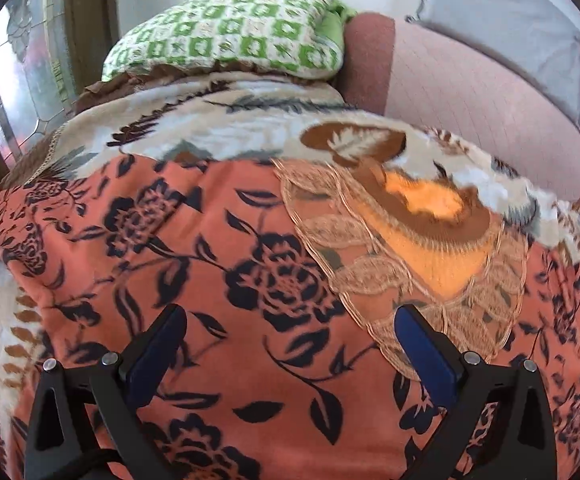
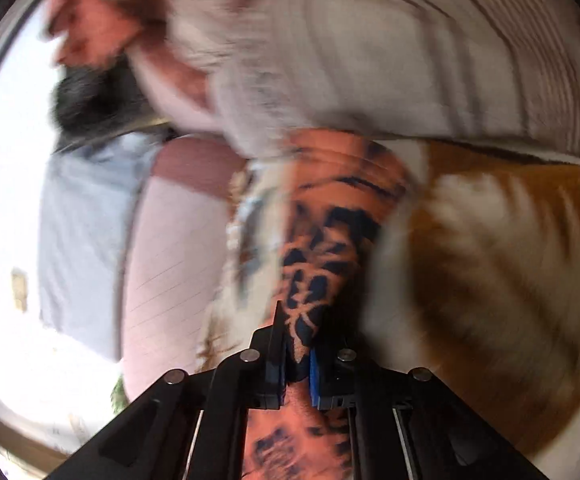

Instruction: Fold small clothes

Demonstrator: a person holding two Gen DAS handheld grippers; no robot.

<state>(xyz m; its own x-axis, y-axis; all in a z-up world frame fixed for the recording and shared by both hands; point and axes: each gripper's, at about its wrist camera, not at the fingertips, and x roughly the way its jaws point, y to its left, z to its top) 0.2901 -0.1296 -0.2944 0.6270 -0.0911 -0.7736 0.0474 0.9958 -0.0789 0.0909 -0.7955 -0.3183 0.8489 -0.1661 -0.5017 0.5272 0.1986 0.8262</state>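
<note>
The leaf-patterned blanket (image 1: 218,120) covers the bed and serves as the folding surface, reaching from 9 to 3 o'clock in the left wrist view. On it lies the task's thing, the orange floral garment (image 1: 194,264), spread nearly flat over the lower half of that view, probably so its edges can be found and brought over. At 2 o'clock on the garment sits its lace neckline (image 1: 370,264), with the blanket showing through the opening. The green checked pillow (image 1: 230,36) rests at 12 o'clock, well apart. The left tongs (image 1: 290,344) hang spread above the cloth, holding nothing. In the blurred right wrist view, the right tongs (image 2: 296,364) are pinching a bunched strip of the garment, likely lifting an edge to fold.
</note>
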